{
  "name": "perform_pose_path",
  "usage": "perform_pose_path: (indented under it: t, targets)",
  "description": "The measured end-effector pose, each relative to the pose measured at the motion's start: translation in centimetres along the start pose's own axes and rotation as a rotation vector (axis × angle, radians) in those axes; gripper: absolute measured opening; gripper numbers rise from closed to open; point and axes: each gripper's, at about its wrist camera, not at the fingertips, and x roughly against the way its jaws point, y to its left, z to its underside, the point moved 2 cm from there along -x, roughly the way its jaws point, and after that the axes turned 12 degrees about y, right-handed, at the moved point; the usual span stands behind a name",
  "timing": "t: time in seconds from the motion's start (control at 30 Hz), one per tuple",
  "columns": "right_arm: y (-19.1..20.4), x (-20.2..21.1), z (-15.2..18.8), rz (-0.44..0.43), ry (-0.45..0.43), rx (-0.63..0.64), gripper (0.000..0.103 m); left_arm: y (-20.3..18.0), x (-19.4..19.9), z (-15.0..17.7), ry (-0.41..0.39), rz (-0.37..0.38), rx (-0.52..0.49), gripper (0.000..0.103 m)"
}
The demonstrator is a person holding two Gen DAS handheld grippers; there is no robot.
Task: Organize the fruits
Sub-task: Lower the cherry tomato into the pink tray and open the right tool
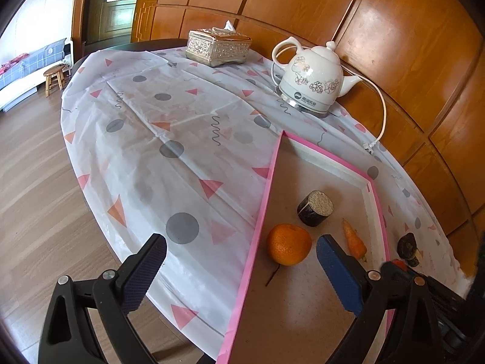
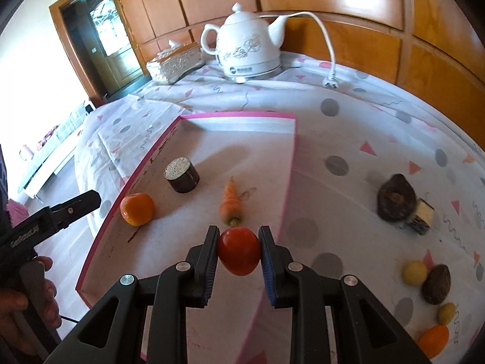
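Note:
A pink-rimmed tray (image 2: 289, 157) (image 1: 266, 200) lies on the table. In it are an orange (image 1: 288, 244) (image 2: 137, 209), a small carrot (image 1: 354, 239) (image 2: 231, 203) and a dark cut cylinder of fruit (image 1: 315, 208) (image 2: 182, 175). My right gripper (image 2: 239, 253) is shut on a red tomato (image 2: 239, 254) and holds it over the tray's near part, just short of the carrot. My left gripper (image 1: 242, 261) is open and empty over the tray's left rim, the orange between its fingers' line. It shows from the side in the right wrist view (image 2: 75, 206).
Right of the tray on the patterned cloth lie a dark fruit (image 2: 395, 201) with a cut piece (image 2: 419, 217), a yellow fruit (image 2: 414, 272), a brown fruit (image 2: 436, 283), a small yellow one (image 2: 447, 313) and an orange one (image 2: 433, 339). A white kettle (image 1: 313, 82) with cord and a tissue box (image 1: 218, 47) stand at the back.

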Motion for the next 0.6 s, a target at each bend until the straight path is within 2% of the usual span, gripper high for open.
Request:
perform_pose_path:
  t: [0.3, 0.6]
  targets:
    - [0.7, -2.2, 0.0, 0.037, 0.039, 0.014, 0.027, -0.4, -0.1, 0.2, 0.005, 0.003, -0.019, 0.100]
    - [1.0, -0.7, 0.6, 0.056, -0.010, 0.009, 0.035, -0.5, -0.3, 0.3, 0.014, 0.008, -0.029, 0.100]
